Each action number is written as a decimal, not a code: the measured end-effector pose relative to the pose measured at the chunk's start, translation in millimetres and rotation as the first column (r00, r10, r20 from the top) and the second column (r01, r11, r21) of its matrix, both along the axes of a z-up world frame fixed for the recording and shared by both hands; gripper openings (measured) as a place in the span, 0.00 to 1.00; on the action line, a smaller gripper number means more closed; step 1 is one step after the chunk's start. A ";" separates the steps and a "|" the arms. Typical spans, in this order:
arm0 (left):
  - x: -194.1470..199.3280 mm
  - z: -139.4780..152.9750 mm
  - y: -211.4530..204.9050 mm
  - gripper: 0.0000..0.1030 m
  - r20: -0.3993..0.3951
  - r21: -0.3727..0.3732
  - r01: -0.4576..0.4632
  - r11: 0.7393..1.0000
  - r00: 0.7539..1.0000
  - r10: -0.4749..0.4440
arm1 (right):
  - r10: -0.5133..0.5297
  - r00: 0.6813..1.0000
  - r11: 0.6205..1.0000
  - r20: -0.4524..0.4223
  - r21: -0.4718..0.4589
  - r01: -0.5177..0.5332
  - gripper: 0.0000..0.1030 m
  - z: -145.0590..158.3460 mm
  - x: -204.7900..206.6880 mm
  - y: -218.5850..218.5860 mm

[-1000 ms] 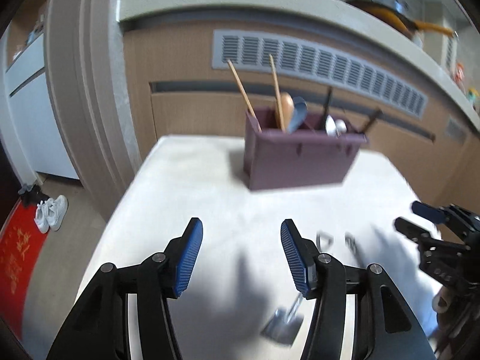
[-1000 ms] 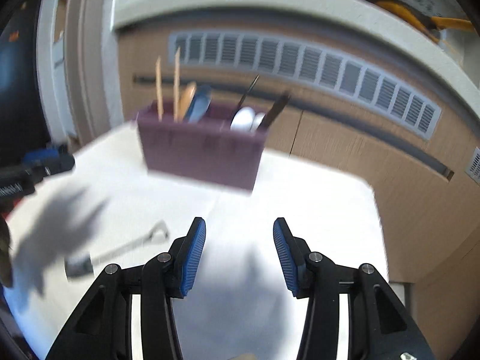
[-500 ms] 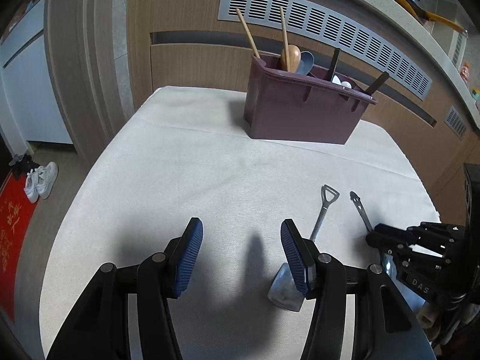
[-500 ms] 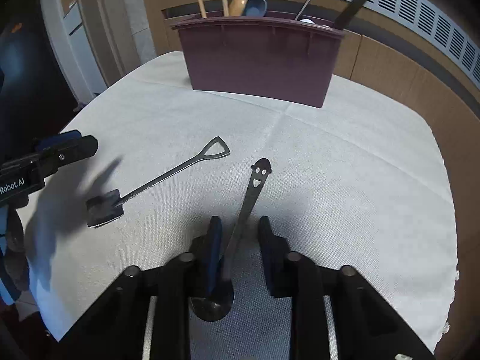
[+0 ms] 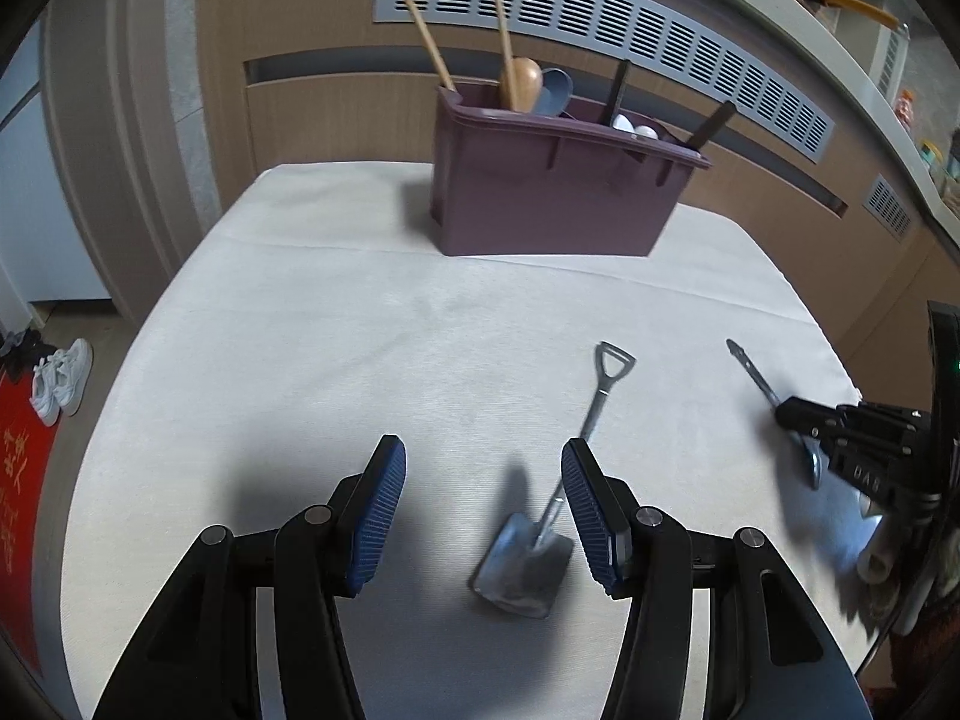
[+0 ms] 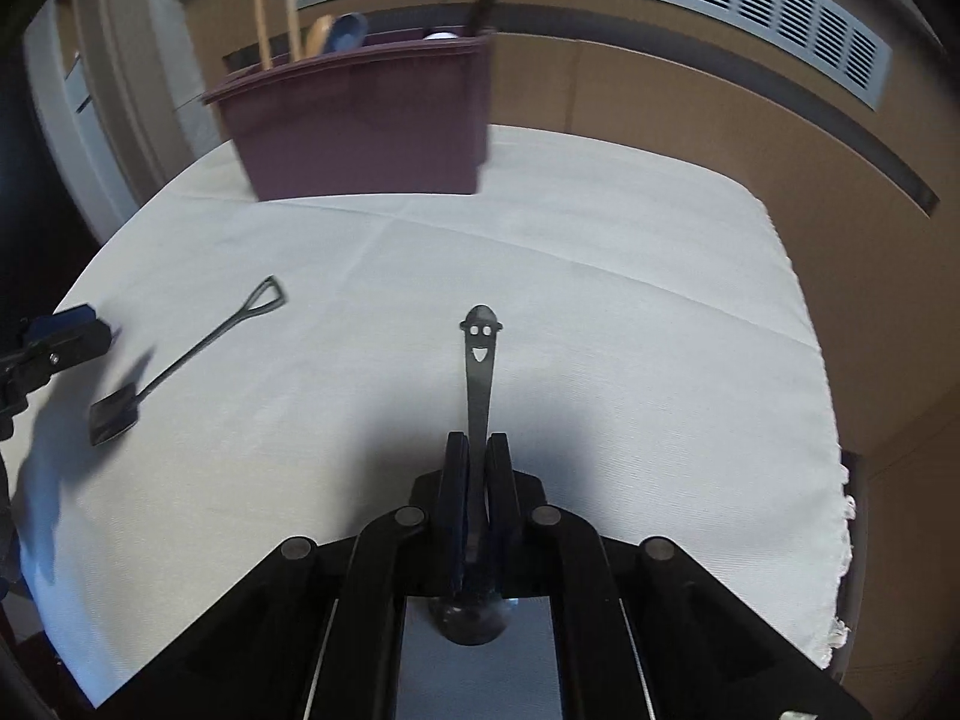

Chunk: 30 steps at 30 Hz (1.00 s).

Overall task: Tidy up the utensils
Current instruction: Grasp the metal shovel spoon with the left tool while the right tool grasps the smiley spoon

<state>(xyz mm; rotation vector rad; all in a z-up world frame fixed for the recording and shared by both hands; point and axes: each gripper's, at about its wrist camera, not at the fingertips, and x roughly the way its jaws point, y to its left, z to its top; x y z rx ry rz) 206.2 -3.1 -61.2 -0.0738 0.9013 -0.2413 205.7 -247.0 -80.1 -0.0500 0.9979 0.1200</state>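
My right gripper (image 6: pixel 478 450) is shut on a metal spoon with a smiley-face handle (image 6: pixel 479 360); the handle points forward and the bowl sits behind the fingers. It also shows in the left wrist view (image 5: pixel 753 375). My left gripper (image 5: pixel 483 480) is open and empty just above the cloth; a shovel-shaped metal spoon (image 5: pixel 561 498) lies by its right finger. That spoon also shows in the right wrist view (image 6: pixel 180 363). A purple utensil caddy (image 5: pixel 558 180) with chopsticks, spoons and dark handles stands at the table's far side.
The table has a white cloth (image 5: pixel 372 324). Wooden cabinets with a vent grille (image 5: pixel 600 18) stand behind it. The table's right edge (image 6: pixel 834 480) drops off close to my right gripper. Shoes and a red mat (image 5: pixel 24 444) lie on the floor at left.
My right gripper came down and closed on the smiley spoon, and it now holds it slightly raised. My left gripper lowered toward the shovel spoon and stays open.
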 end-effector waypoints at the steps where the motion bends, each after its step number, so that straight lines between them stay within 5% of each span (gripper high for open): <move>1: 1.7 0.8 -3.3 0.53 0.000 -0.004 0.019 1.000 1.000 -0.019 | -0.005 1.000 1.000 0.000 0.016 0.005 0.05 0.5 -0.4 -4.6; 11: 39.3 0.3 -63.2 0.50 -0.061 0.034 0.292 0.956 0.955 -0.290 | -0.002 0.998 0.990 0.071 0.144 -0.008 0.07 14.1 -11.4 -13.1; 24: 82.7 -21.0 -99.6 0.36 -0.155 0.144 0.350 0.925 0.932 -0.329 | -0.013 0.997 0.984 0.075 0.179 0.000 0.07 6.8 -13.0 -18.5; 30: 87.1 -22.0 -104.7 0.36 -0.185 0.147 0.321 0.936 0.938 -0.292 | -0.036 0.995 0.985 0.092 0.172 0.020 0.07 8.1 -12.9 -21.7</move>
